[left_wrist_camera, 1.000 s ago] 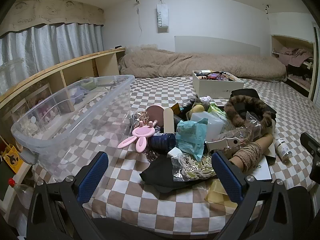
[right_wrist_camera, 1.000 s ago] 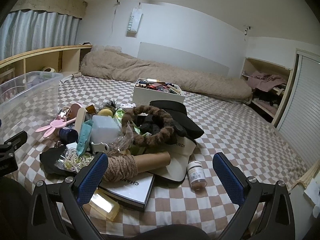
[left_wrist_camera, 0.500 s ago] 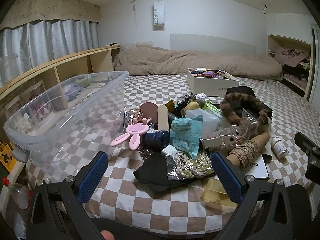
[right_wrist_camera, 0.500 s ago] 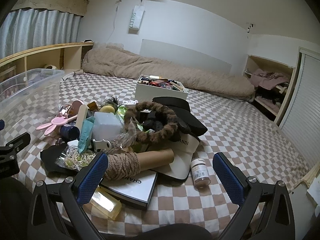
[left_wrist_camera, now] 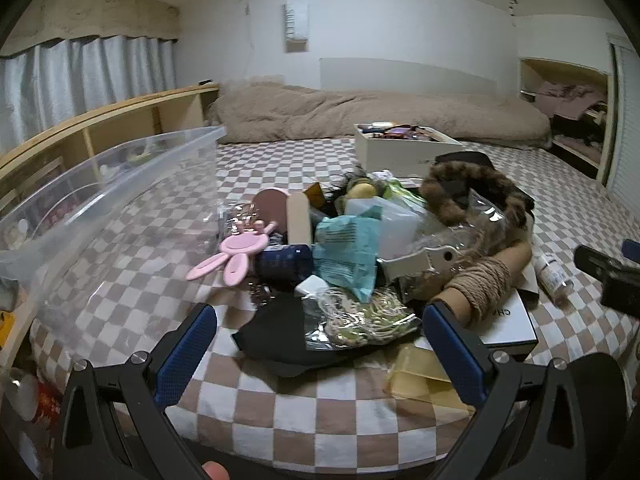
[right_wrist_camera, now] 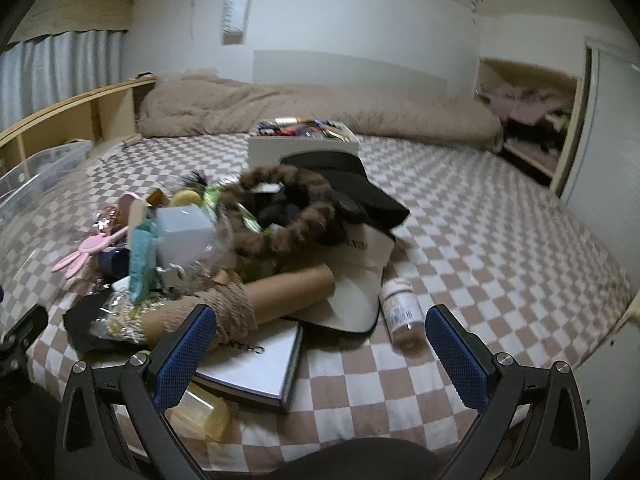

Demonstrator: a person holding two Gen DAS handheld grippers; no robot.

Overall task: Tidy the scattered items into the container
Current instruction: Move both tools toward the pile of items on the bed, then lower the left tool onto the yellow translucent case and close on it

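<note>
Both our left tongs (left_wrist_camera: 316,340) and right tongs (right_wrist_camera: 320,340) gape wide and carry nothing. We should start nearest: the small bottle (right_wrist_camera: 400,310) lies alone on the bed (right_wrist_camera: 480,240), so it comes away without disturbing the pile (left_wrist_camera: 360,248). Farther left, the clear container (left_wrist_camera: 120,184) waits open, well apart from the heap.
</note>
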